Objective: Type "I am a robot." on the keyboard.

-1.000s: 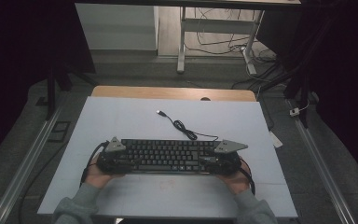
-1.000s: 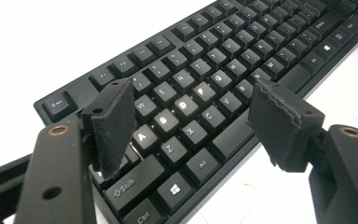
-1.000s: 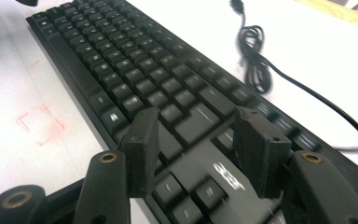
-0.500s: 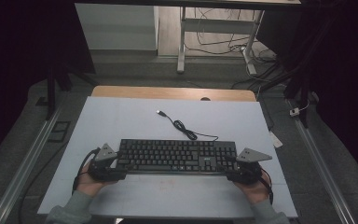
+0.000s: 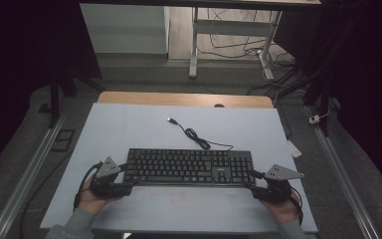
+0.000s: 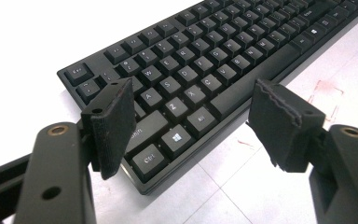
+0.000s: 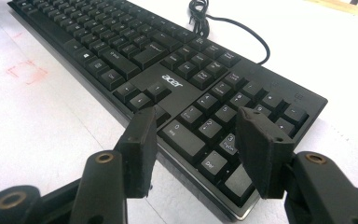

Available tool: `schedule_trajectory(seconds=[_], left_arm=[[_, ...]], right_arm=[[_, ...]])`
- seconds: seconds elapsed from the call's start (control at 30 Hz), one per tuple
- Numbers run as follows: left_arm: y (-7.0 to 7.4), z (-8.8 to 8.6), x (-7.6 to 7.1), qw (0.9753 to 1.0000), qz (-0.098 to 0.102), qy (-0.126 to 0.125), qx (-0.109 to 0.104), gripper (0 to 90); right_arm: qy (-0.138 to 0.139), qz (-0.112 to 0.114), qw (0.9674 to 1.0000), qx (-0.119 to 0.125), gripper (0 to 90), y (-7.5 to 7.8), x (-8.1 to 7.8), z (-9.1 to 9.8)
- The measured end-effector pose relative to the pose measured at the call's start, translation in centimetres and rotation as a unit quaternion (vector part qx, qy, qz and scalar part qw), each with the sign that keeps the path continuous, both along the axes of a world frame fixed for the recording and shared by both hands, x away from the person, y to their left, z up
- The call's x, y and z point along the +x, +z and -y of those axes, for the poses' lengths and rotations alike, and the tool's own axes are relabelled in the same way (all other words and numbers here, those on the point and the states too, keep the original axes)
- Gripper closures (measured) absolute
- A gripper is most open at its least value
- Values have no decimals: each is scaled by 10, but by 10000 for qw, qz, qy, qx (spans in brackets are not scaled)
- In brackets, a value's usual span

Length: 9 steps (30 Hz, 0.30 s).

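One keyboard (image 5: pixel 190 167) lies on a white table (image 5: pixel 129 124).

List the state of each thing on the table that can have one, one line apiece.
Keyboard: lying flat on the white table, keys up, not held.
Keyboard cable: loosely coiled behind the keyboard, plug lying free, not connected.
Left tool: open, at the keyboard's left near corner, gripping nothing.
Right tool: open, at the keyboard's right near corner, gripping nothing.

The black keyboard (image 7: pixel 168 70) bears "acer" above its arrow keys; its keys read Ctrl, Alt, Del.
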<state>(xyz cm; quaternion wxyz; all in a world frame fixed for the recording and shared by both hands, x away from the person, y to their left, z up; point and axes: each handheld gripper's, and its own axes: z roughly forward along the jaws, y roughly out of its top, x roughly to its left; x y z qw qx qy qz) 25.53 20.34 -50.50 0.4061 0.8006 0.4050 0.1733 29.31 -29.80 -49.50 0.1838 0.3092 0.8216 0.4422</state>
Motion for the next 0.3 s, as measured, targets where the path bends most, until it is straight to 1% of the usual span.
schedule_trajectory(seconds=[0.07, 0.1, 0.2, 0.27, 0.3], left_arm=[[0, 0, 0, 10000, 0, 10, -9, 312], [0, 0, 0, 10000, 0, 12, -13, 312], [1, 0, 1, 10000, 9, 4, -16, 312], [1, 0, 1, 10000, 1, -7, -12, 311], [1, 1, 1, 10000, -3, -10, -10, 310]], right_arm=[[55, -7, 10000, 37, 487, 0, 1, -1], [52, -8, 10000, -11, 486, 0, 0, -1], [116, -6, 9999, 13, 482, -1, 1, -4], [109, -9, 9999, -43, 477, 0, 1, -4], [125, -13, 9999, -16, 474, 0, 1, -4]])
